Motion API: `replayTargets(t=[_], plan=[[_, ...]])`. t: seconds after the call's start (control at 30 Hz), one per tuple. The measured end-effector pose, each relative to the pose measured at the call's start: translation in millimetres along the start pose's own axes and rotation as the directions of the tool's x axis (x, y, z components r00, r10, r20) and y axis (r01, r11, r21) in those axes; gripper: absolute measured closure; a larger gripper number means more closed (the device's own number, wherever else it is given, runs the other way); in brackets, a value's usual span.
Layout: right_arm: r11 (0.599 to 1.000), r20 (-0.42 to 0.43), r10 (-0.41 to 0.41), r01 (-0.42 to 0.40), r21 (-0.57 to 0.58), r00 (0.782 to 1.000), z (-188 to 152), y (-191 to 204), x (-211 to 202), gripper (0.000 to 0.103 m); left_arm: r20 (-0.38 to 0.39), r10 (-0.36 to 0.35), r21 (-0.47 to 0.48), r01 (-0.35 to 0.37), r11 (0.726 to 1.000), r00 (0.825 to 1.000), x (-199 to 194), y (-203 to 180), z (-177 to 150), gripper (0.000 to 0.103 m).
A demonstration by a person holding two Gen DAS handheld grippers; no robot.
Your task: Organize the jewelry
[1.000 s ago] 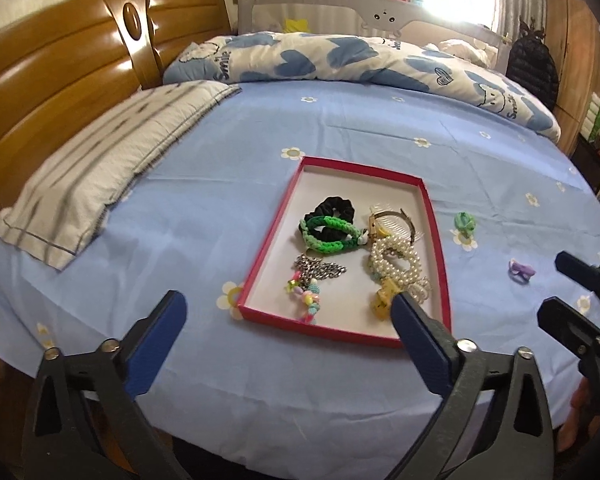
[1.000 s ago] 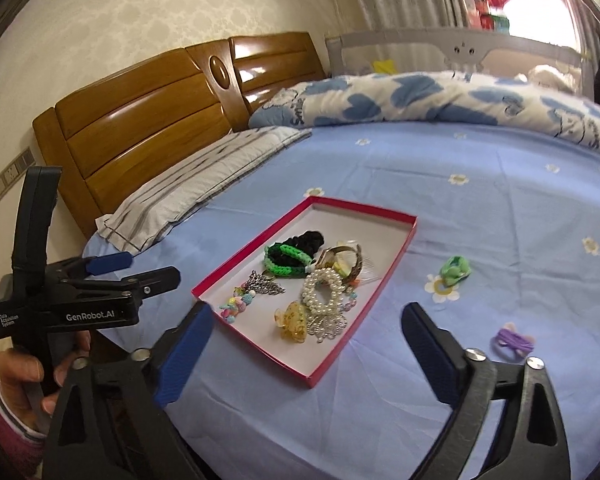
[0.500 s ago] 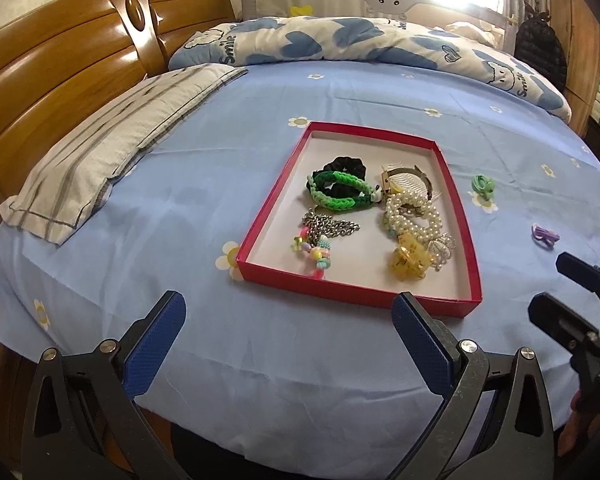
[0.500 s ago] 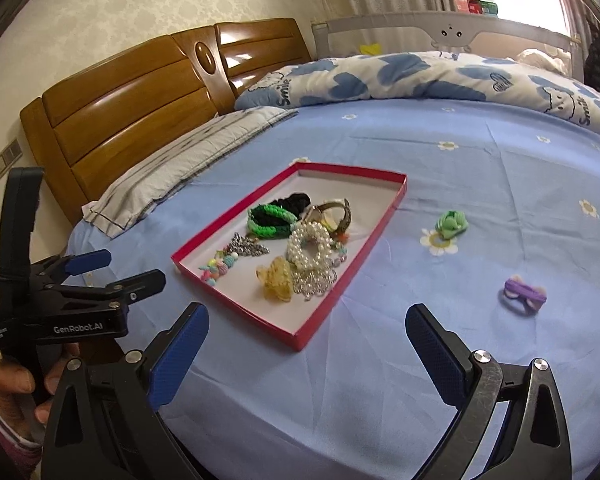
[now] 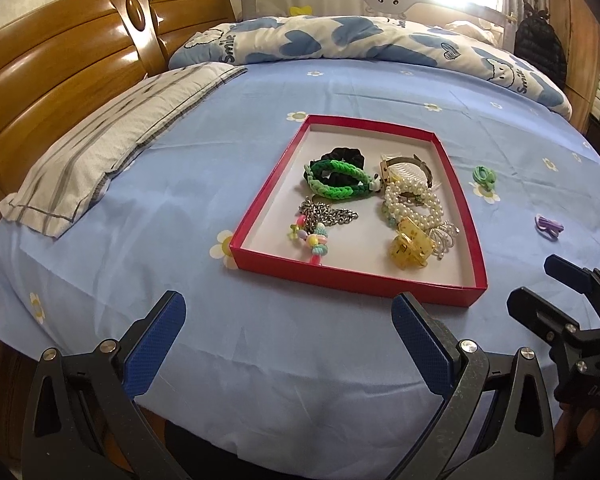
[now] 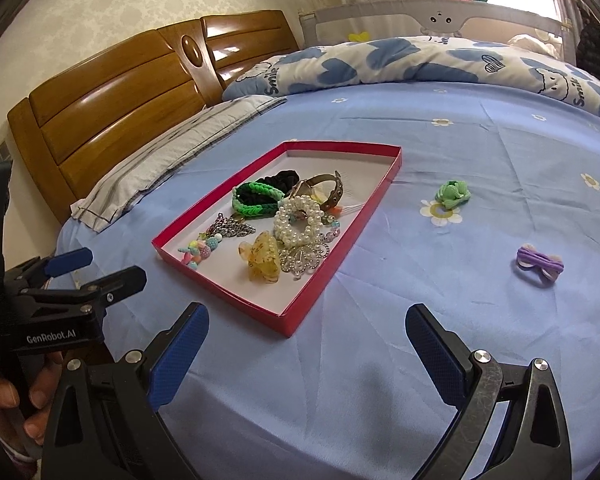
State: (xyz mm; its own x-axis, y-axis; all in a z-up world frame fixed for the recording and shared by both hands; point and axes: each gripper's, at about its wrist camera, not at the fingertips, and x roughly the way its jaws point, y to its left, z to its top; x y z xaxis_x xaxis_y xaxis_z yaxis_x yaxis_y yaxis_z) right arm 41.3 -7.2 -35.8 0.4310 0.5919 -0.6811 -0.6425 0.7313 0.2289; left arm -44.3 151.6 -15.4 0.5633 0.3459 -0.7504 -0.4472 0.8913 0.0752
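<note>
Red tray [image 5: 260, 216] [image 6: 332, 276], shallow, white-floored, lying flat on the blue flowered bedsheet [image 5: 260, 360] [image 6: 420, 300] at centre of both views; contents: green braided band [image 5: 336, 184] [image 6: 256, 200] at the tray's 11 o'clock, lying over a black scrunchie [image 5: 344, 156] [image 6: 284, 178]; metal chain [image 5: 326, 214] [image 6: 230, 226] with pastel bead strand [image 5: 314, 238] [image 6: 200, 248] at 8 o'clock; brown strap with clear comb [image 5: 406, 168] [image 6: 328, 190] at 1 o'clock; pearl bracelet [image 5: 414, 204] [image 6: 298, 220] at centre right, touching an amber claw clip [image 5: 410, 244] [image 6: 262, 260] and a rhinestone piece [image 5: 444, 236] [image 6: 304, 258] at 5 o'clock. Outside the tray, on the sheet: green hair tie [image 5: 484, 176] [image 6: 454, 194] at 3 o'clock of the tray, near it; purple hair tie [image 5: 548, 228] [image 6: 538, 266] at 4 o'clock, well apart from the tray. Left gripper [image 5: 286, 338] [image 6: 96, 268]: blue-padded jaws spread wide, nothing between them, poised over the sheet at the tray's 6 o'clock edge, gripped by a hand [image 6: 16, 392]. Right gripper [image 6: 306, 354] [image 5: 540, 288]: jaws likewise spread wide and empty, over bare sheet at 6 o'clock of the right wrist view. Background: striped pillow [image 5: 112, 148] at 10 o'clock; wooden headboard [image 5: 60, 80]; heart-print quilt [image 5: 340, 40] at 12 o'clock.
</note>
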Motion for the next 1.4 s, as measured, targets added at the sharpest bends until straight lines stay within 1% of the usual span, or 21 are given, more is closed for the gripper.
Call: replayTargets(t=[0.9, 1.4], plan=[[1.000, -0.003, -0.003, 0.003, -0.010, 1.000, 3.1, 3.2, -1.3, 0.003, 0.002, -0.012, -0.023, 0.012, 1.000, 1.000, -3.4, 4.9, 0.2, 0.000], [1.000, -0.003, 0.002, -0.002, -0.015, 1.000, 5.2, 4.3, -1.4, 0.003, -0.001, -0.018, -0.019, 0.018, 1.000, 1.000, -3.4, 4.9, -0.3, 0.000]])
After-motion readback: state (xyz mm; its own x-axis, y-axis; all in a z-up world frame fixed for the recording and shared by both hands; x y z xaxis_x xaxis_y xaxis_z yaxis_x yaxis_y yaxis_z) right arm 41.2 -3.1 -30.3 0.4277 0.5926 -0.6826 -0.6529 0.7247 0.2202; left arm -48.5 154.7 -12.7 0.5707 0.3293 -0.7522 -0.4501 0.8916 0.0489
